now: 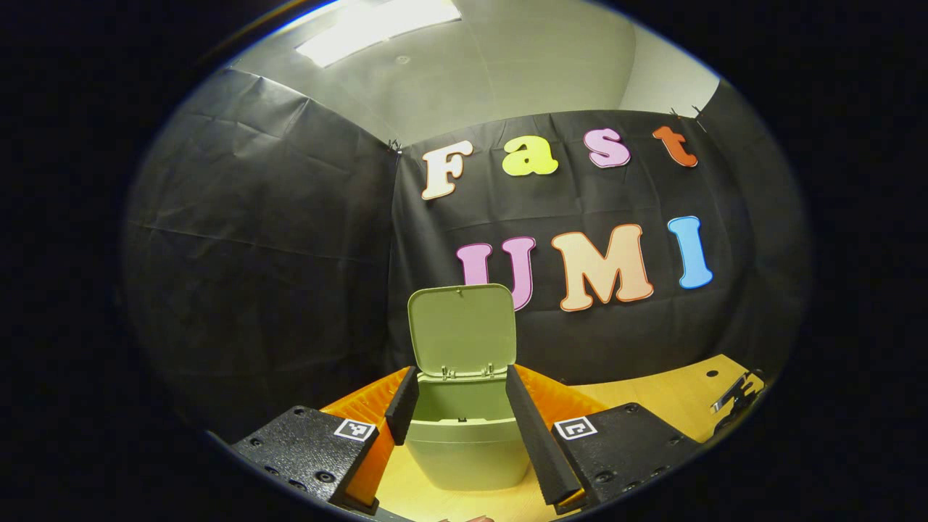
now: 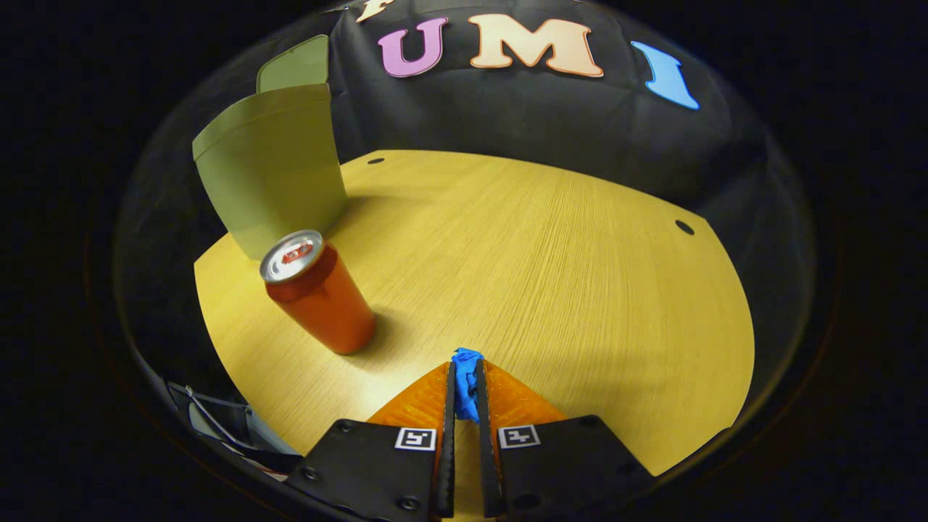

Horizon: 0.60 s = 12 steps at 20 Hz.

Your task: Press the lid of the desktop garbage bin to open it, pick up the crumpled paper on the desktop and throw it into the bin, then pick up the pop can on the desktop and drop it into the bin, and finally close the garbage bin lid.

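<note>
Bin (image 1: 464,435) sits on the desk (image 2: 551,275) w/ lid (image 1: 462,330) up, framed btwn the wide-open left gripper (image 1: 459,417). Right gripper (image 2: 465,388) is pinched on blue crumpled paper (image 2: 466,384), low over the desk. Pop can (image 2: 319,301) stands upright at its 10 o'clock, just beside the bin

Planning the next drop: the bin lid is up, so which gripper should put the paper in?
Right. The right gripper is shut on the crumpled blue paper; the left gripper, open, merely faces the open pale green plastic bin.
</note>
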Each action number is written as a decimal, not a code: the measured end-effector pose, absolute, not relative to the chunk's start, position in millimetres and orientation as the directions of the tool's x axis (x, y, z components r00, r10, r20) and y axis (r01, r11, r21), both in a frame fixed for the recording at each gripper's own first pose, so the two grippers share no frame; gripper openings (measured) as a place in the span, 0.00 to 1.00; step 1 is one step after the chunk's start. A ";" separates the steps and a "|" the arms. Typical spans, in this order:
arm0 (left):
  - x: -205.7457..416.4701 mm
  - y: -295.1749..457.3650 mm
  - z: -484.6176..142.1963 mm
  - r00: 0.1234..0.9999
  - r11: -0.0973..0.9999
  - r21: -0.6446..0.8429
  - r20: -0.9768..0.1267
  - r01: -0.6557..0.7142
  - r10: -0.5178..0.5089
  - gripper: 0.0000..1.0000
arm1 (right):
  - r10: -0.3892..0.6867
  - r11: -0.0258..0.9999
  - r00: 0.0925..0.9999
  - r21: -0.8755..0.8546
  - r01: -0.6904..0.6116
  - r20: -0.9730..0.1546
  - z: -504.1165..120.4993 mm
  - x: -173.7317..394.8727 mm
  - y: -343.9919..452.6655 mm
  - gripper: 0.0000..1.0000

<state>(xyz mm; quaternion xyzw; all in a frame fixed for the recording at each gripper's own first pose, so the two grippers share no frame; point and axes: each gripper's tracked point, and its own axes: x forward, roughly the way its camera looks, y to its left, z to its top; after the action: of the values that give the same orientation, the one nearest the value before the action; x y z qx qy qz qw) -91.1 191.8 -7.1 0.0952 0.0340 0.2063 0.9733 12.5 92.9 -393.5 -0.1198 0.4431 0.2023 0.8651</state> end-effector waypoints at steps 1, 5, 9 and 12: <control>-90.5 191.7 -7.4 0.913 0.898 0.193 -0.029 -0.395 0.407 0.75 | 0.253 0.890 0.547 -0.029 -0.454 -0.798 -381.1 19.8 95.8 0.17; -92.6 194.1 -13.5 0.913 0.901 0.185 -0.041 -0.392 0.406 0.75 | 0.299 0.896 0.629 -0.015 -0.443 -0.718 -327.5 50.7 118.5 0.17; -99.1 201.3 -17.2 0.910 0.900 0.179 -0.048 -0.397 0.411 0.75 | 0.334 0.892 0.711 -0.037 -0.451 -0.619 -267.3 82.6 141.0 0.17; -104.3 210.6 -21.6 0.903 0.897 0.165 -0.059 -0.411 0.425 0.75 | 0.360 0.880 0.751 -0.066 -0.471 -0.554 -235.2 96.1 157.8 0.17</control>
<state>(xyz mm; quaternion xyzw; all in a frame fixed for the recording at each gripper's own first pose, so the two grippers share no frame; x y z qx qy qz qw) -104.3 210.6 -21.6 0.0743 0.0466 0.2147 0.9727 96.1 157.8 -235.2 -0.1013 0.2737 0.2232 0.9301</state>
